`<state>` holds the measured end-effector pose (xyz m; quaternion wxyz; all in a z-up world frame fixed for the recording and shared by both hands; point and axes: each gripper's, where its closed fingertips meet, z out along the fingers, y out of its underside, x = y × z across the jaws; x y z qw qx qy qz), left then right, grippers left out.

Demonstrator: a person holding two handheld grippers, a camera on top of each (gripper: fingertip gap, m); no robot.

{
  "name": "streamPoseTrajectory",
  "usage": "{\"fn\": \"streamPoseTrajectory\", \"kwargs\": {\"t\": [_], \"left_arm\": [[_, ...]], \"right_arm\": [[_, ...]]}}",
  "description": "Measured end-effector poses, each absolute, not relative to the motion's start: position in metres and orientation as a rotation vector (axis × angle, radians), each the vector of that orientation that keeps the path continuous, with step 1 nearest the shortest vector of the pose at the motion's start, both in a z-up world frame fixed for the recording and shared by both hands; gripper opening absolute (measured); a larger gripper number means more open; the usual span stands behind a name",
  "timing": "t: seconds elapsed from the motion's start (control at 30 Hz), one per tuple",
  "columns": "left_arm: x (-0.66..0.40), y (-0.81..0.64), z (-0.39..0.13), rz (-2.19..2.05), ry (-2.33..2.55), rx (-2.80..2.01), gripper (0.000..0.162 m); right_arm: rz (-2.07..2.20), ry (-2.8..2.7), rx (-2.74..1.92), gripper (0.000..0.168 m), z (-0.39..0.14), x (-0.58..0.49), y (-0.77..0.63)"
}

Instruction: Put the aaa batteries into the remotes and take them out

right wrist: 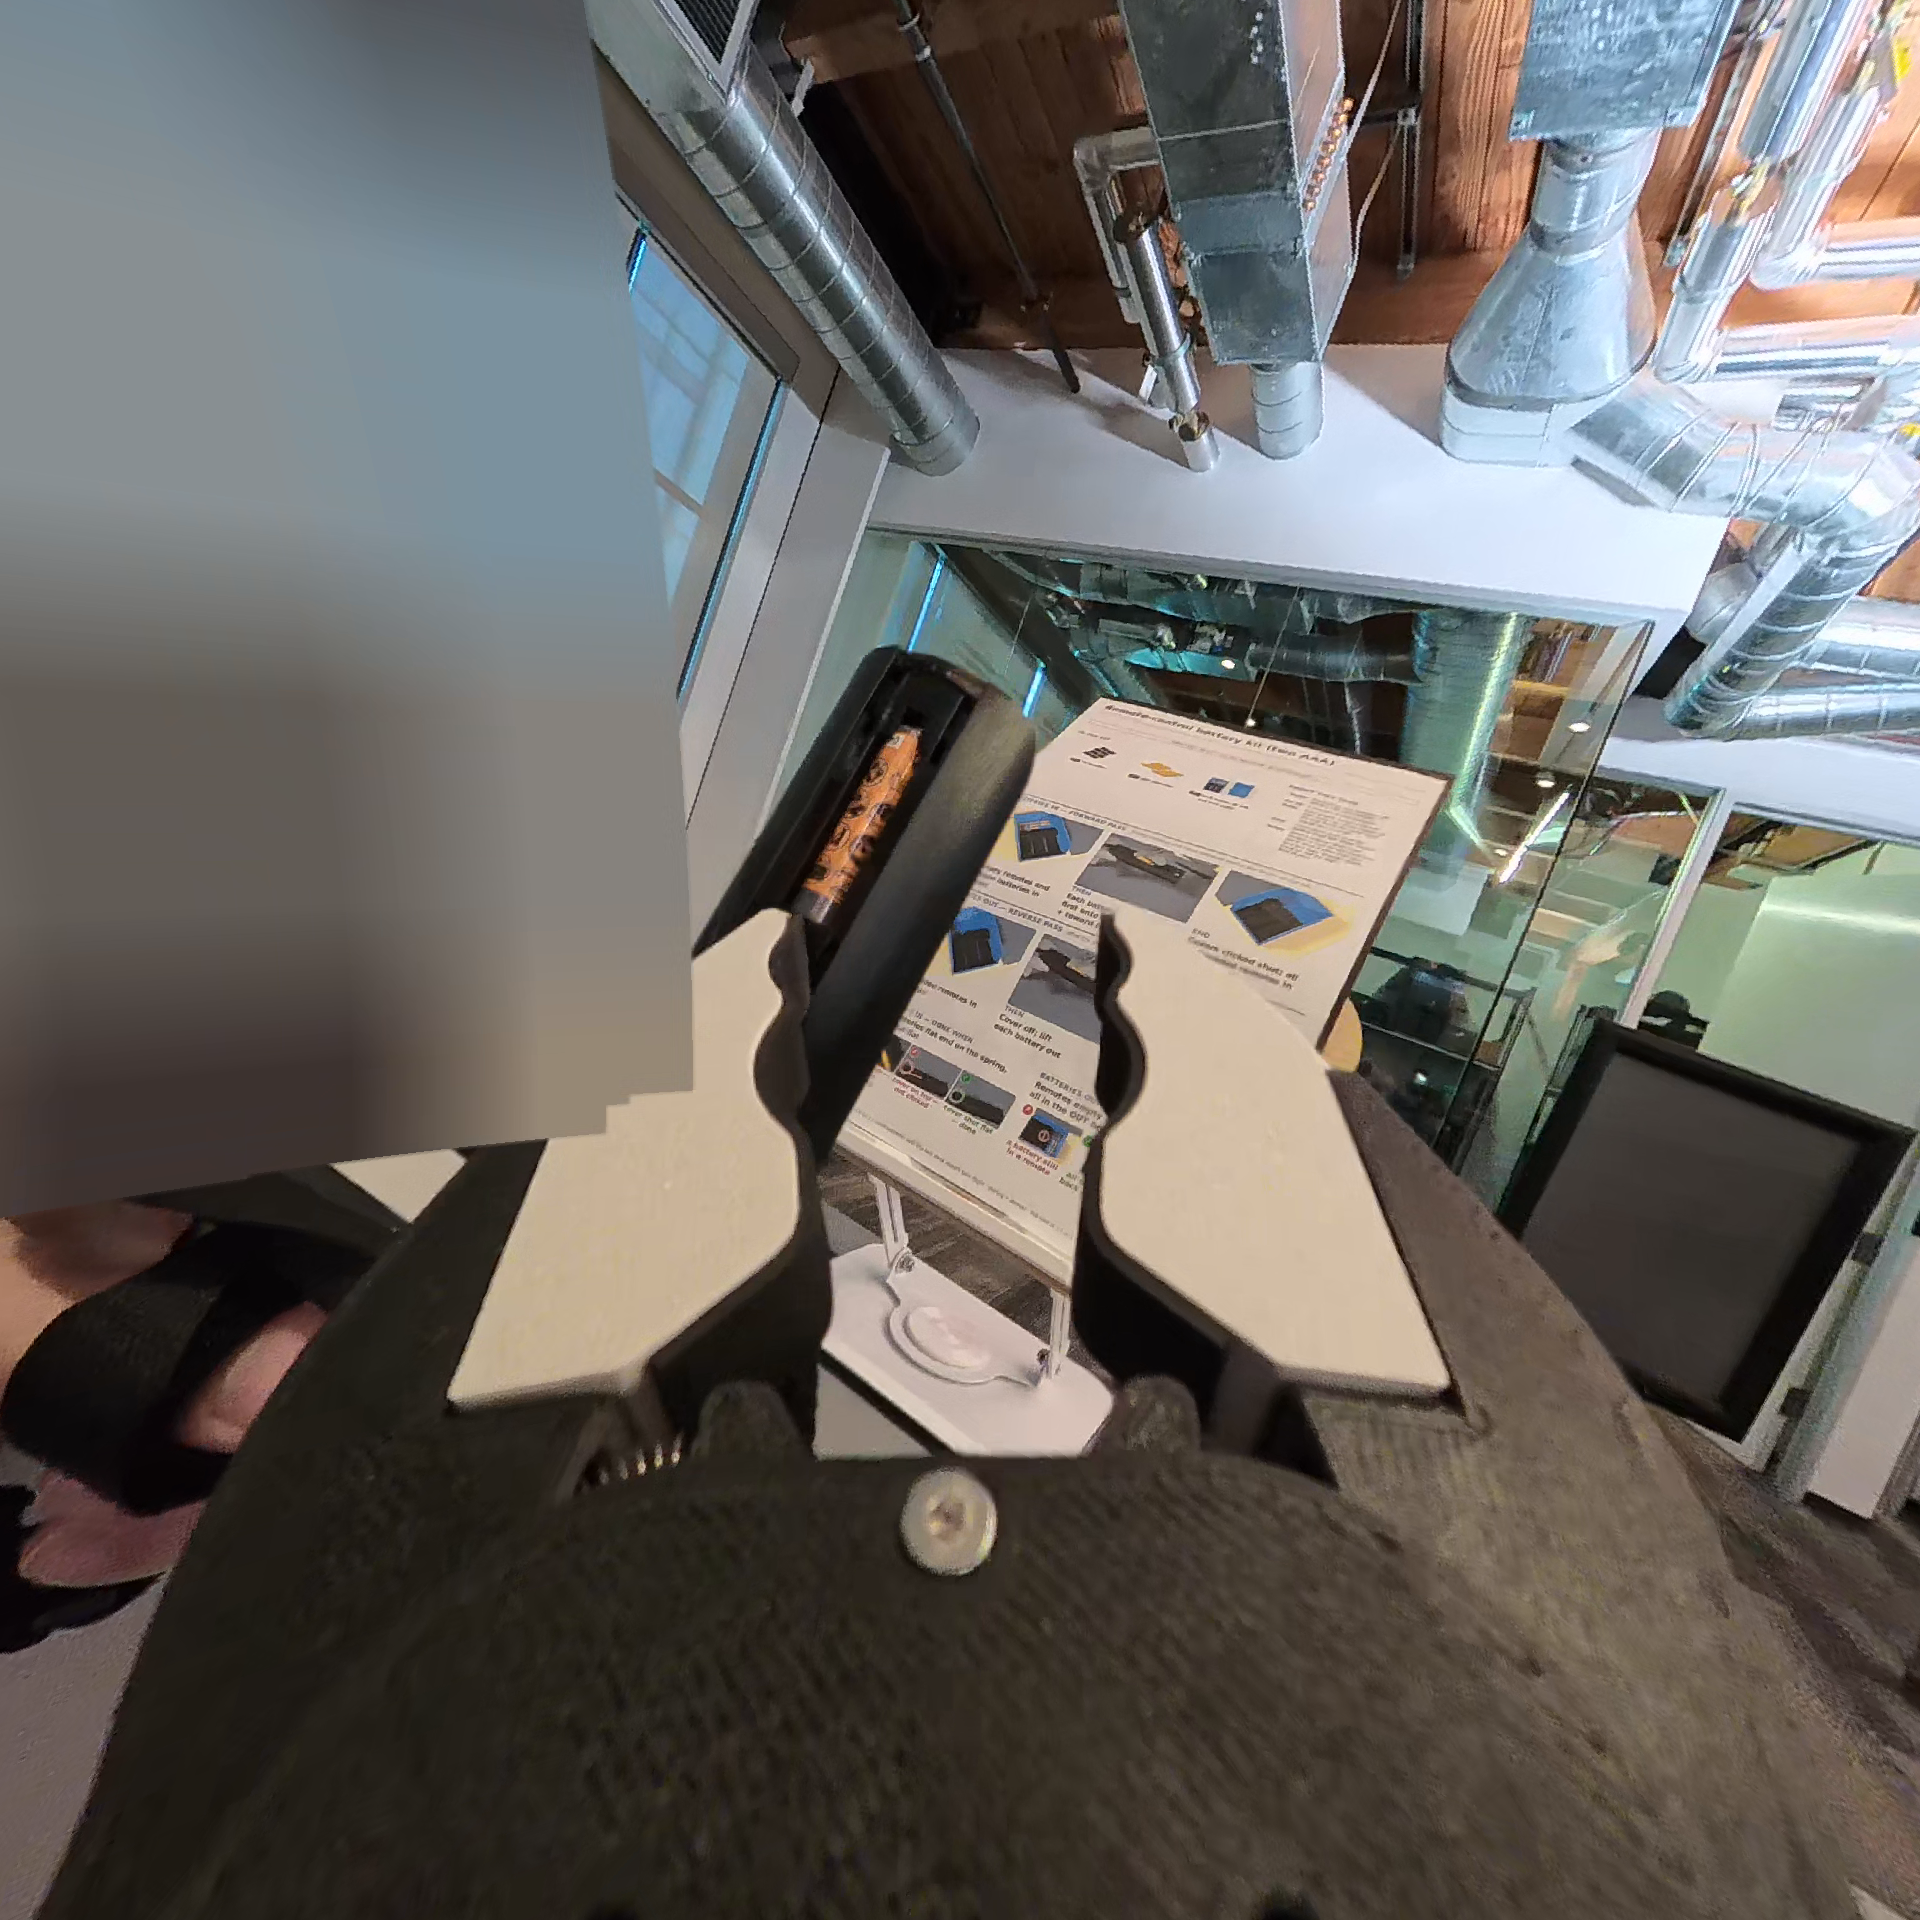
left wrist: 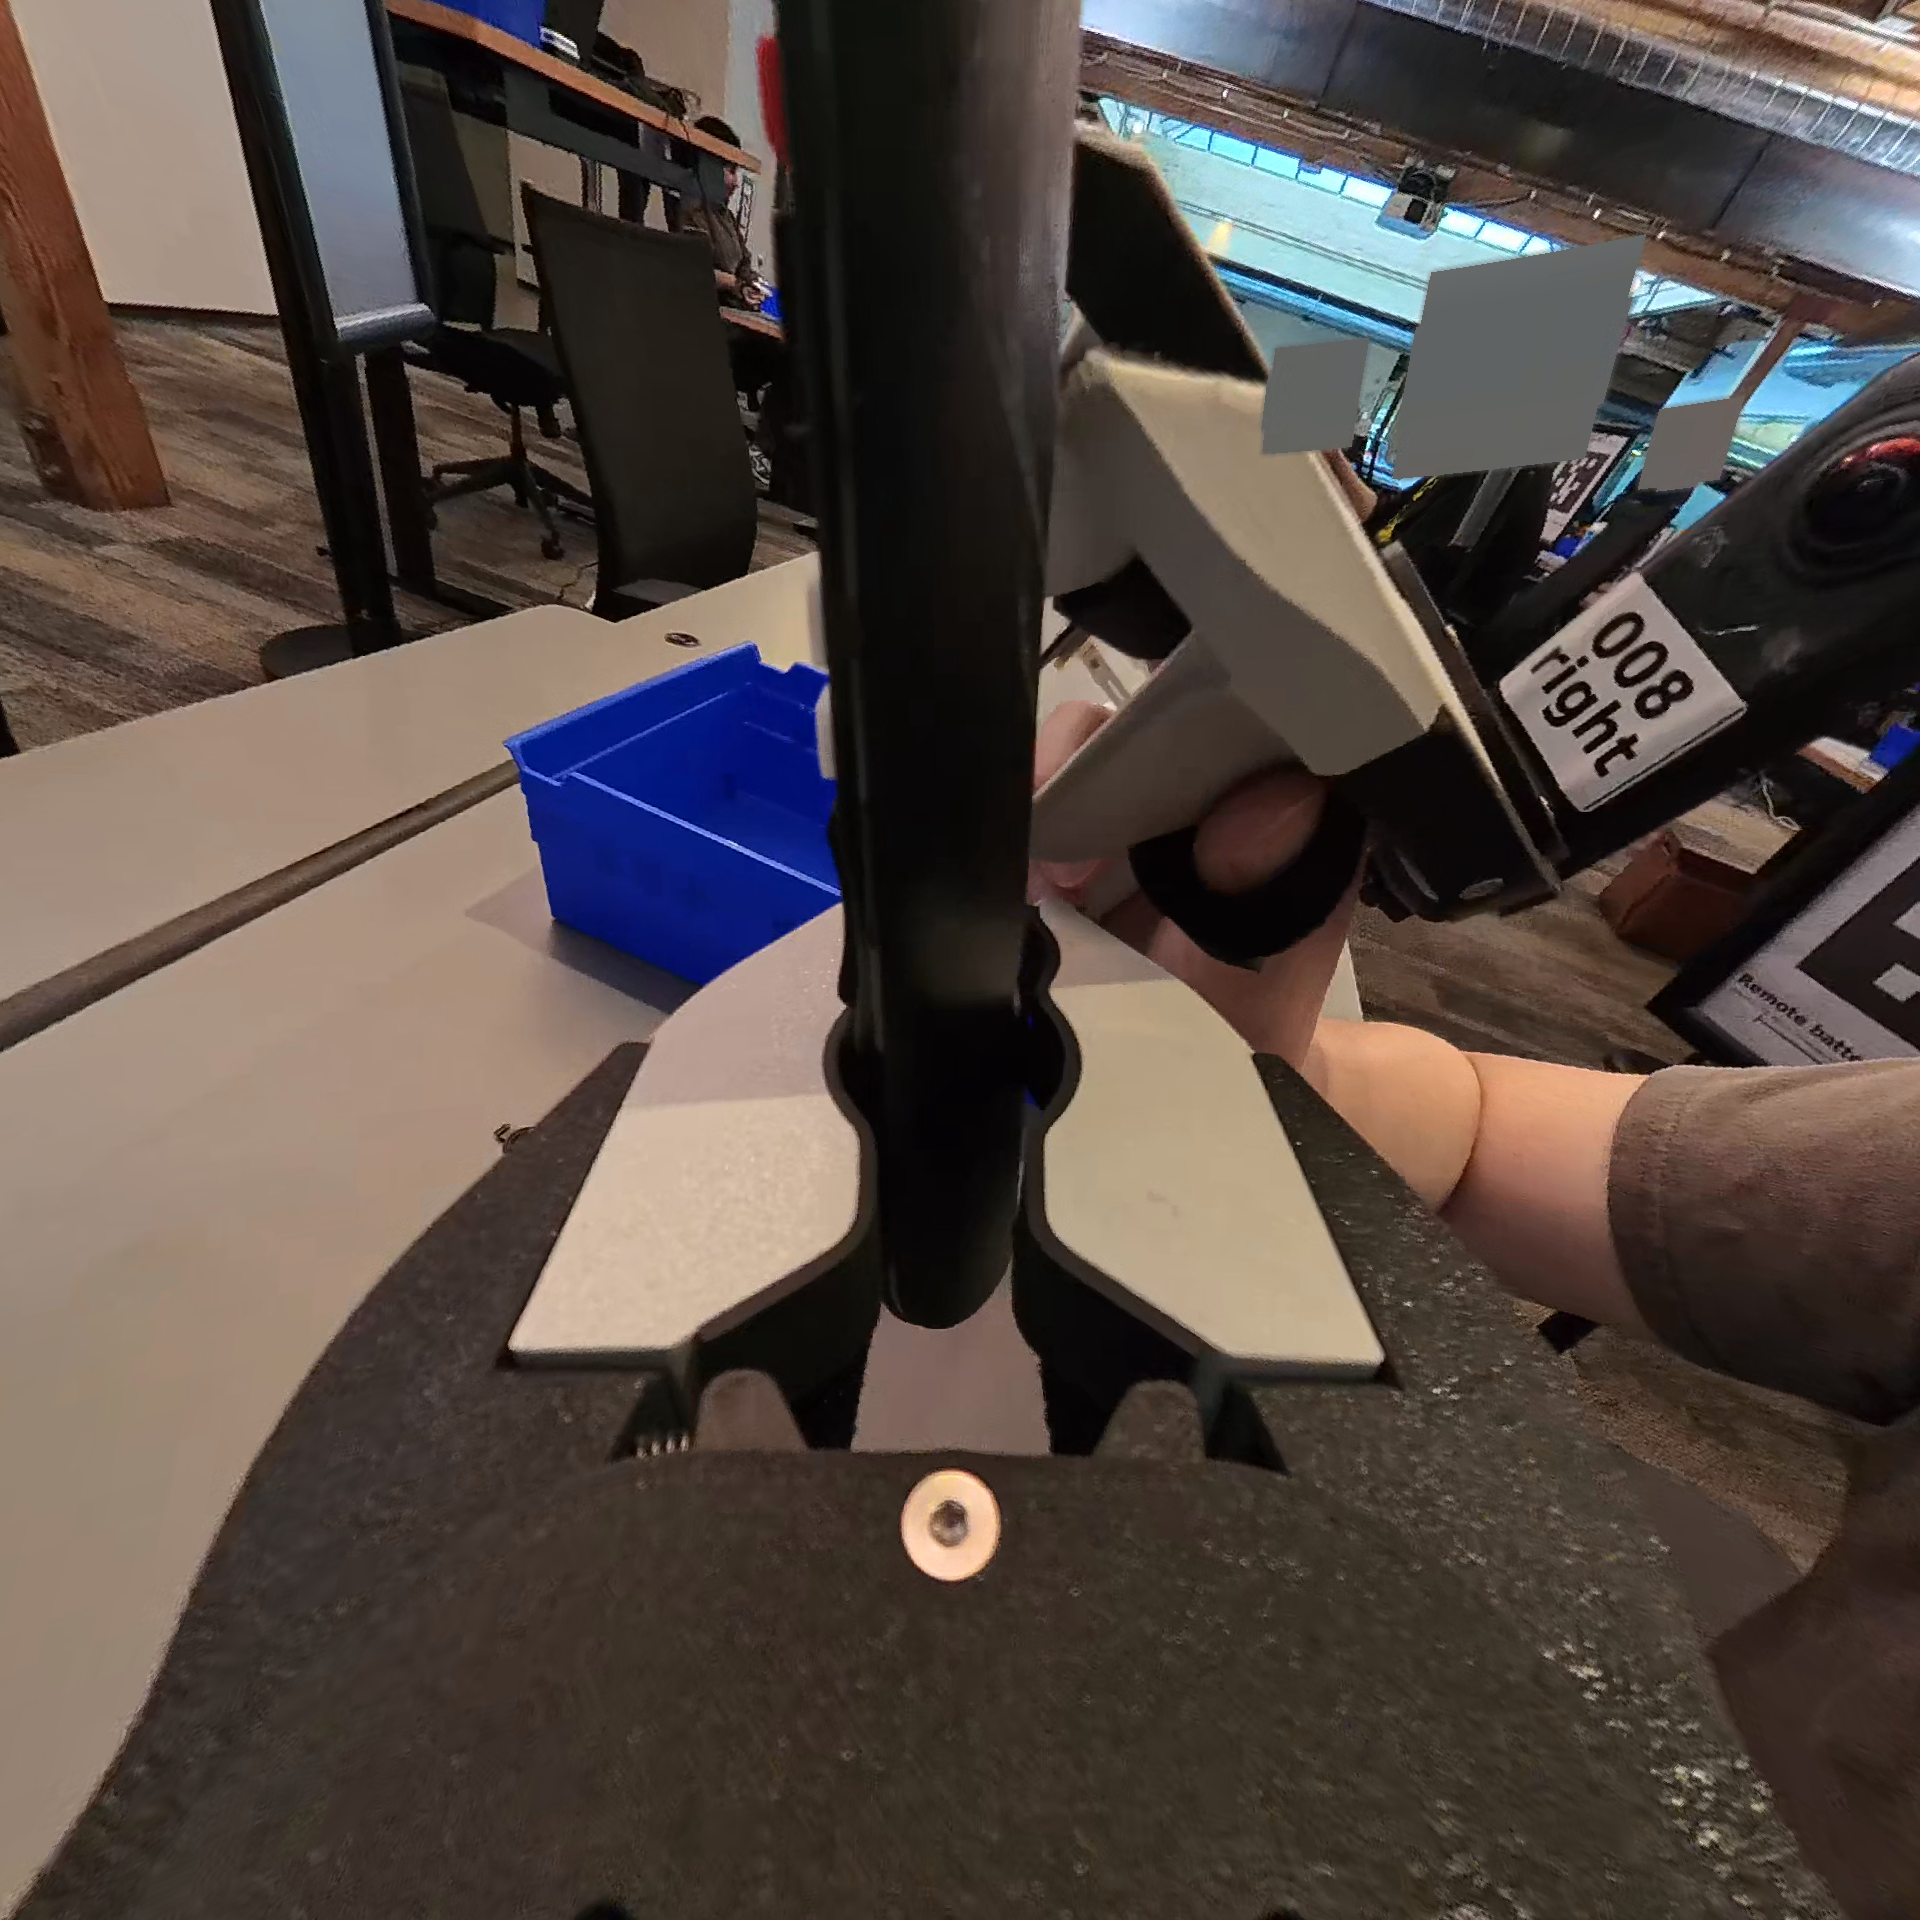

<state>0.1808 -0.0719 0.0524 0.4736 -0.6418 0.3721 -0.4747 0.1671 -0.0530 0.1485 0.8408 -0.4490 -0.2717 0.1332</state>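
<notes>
Grey table [left wrist: 260,1039] fills the lower left of the left wrist view, with a dark seam running across it and a blue plastic bin [left wrist: 675,821] standing on it beyond the gripper. Left gripper [left wrist: 948,1049] has its two pale fingers [left wrist: 717,1174] drawn in tight on a black remote [left wrist: 935,623], which stands upright between them, its rounded lower end sitting just below the clamped notches and its long body rising out of the top of the picture. Right gripper [right wrist: 943,1039] is tilted upward toward the ceiling ducts; its fingers [right wrist: 644,1195] are spread fairly wide with nothing gripped, and the remote [right wrist: 914,831] crosses close against the inner edge of the one on the left of that view, though whether they touch I cannot tell. Behind it a printed instruction sheet [right wrist: 1226,935] leans on a small white stand [right wrist: 935,1371]. In the left view the right gripper [left wrist: 1101,343] shows again beside the remote's upper part, held by a hand [left wrist: 1247,862] with a black strap. Orange battery [right wrist: 868,831] lies inside the remote's open compartment, near the upper end.
</notes>
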Motion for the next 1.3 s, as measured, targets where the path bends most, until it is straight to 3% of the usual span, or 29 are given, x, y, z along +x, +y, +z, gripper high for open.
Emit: {"fn": "streamPoseTrajectory", "kwargs": {"t": [1.3], "left_arm": [[0.178,-0.06,0.043,-1.071,0.905,-1.619,0.025]], "right_arm": [[0.082,-0.647,-1.0,0.05,0.141,0.161,-0.045]]}}
